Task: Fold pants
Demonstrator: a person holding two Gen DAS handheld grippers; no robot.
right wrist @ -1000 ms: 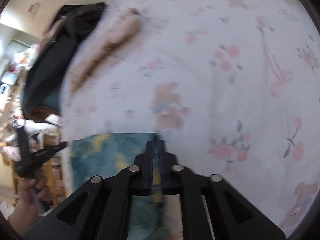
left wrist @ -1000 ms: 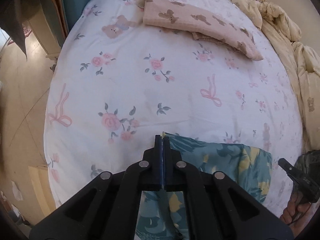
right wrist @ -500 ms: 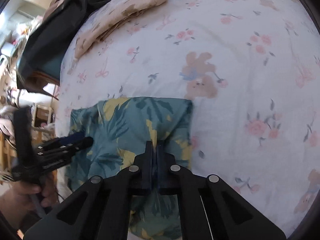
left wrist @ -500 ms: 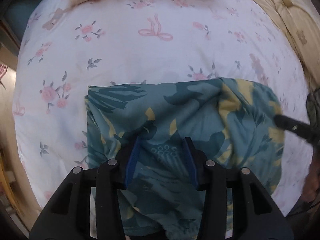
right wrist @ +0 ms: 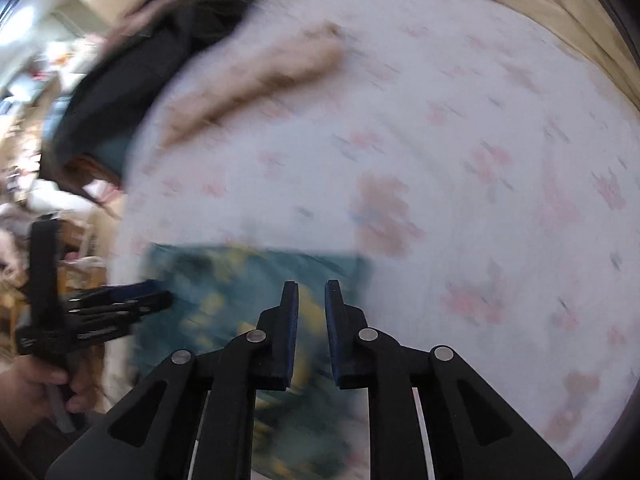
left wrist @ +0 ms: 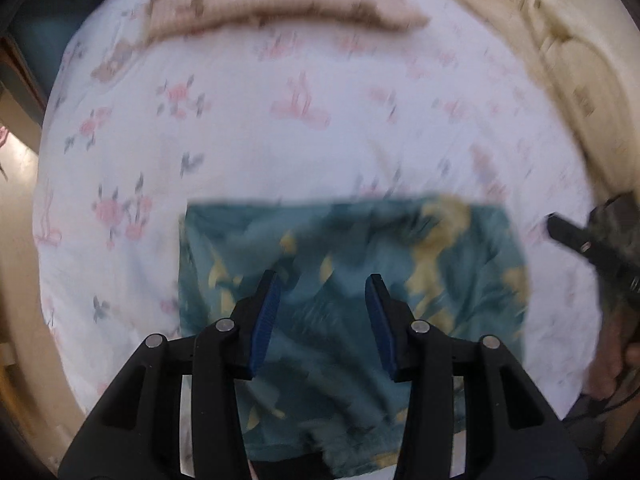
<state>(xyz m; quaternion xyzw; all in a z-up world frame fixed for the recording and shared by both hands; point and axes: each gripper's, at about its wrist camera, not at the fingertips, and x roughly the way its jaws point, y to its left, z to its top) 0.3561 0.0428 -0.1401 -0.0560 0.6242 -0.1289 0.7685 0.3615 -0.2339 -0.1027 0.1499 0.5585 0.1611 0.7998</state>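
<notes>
Two grippers over one bed, both views smeared by blur.

Left wrist view, from the left: white sheet (left wrist: 280, 160) printed with pink roses and bows. Along its far edge, a long beige cloth (left wrist: 280, 12) with brown bear prints. Low in the middle, the pants (left wrist: 440, 240), teal with yellow leaves, lying flat as a rough rectangle on the sheet, close to its near edge. Directly above them, the left gripper (left wrist: 322, 280), blue pads spread well apart, just opened, nothing pinched between them, only fabric showing in the gap. Contact between tips and fabric: cannot tell. Just off the right edge of the pants, the right gripper (left wrist: 560, 232), dark, tip aimed toward the fabric, with the right hand (left wrist: 608, 364) below it at the rim. Farthest right, a cream quilt (left wrist: 568, 60) bunched along the side of the bed.

Right wrist view, again from the left: left hand (right wrist: 36, 384) around the handle of the left gripper, its tips over the left edge of the pants. Behind, a dark garment (right wrist: 140, 60) heaped at the far left corner, with the beige cloth just beside it. Toward the middle, the right gripper's jaws parted a little, just opening, gripping nothing, over the right part of the pants. Beyond that, bare flowered sheet.
</notes>
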